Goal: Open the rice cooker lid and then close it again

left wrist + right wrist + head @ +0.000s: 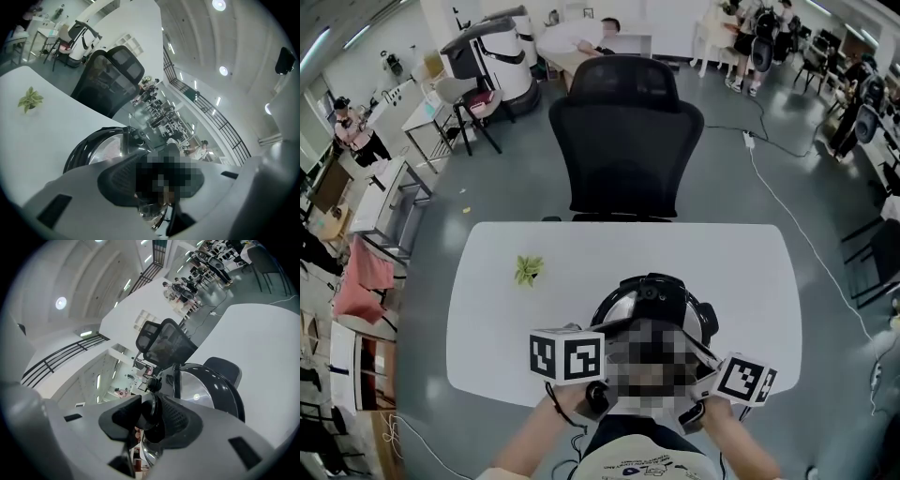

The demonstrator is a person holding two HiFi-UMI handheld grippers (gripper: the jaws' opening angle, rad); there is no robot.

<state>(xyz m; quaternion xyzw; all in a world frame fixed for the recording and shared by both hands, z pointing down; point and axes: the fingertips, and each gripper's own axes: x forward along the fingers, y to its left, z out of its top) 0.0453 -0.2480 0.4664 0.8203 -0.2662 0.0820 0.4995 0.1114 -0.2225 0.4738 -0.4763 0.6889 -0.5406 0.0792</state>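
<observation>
- The scene is an open, grey-floored workroom. A white table with rounded corners (487,309) carries the task's thing.
- The right gripper (150,416) has its two dark pads closed on a glossy black rounded part (146,404) of the cooker. The part fills the gap between the pads.
- The left gripper (161,176) has its pads standing wide apart. A blurred patch covers the gap, so it cannot be told whether the pads press on anything.
- Both grippers meet over the near side of the round black-and-silver rice cooker (661,291), each with its marker cube turned upward. The left hand (572,398) and the right hand (712,412) hold them from the table's near edge.
- The rice cooker stands at the near edge of the table, slightly right of centre. Its silver lid face with a black ring (201,390) lies just beyond the jaws in both gripper views. It cannot be told whether the lid is latched or lifted.
- A small green leafy sprig (527,270) lies left of centre on the table, well apart from the cooker.
- A black mesh-backed office chair (623,141) stands against the far edge of the table.
</observation>
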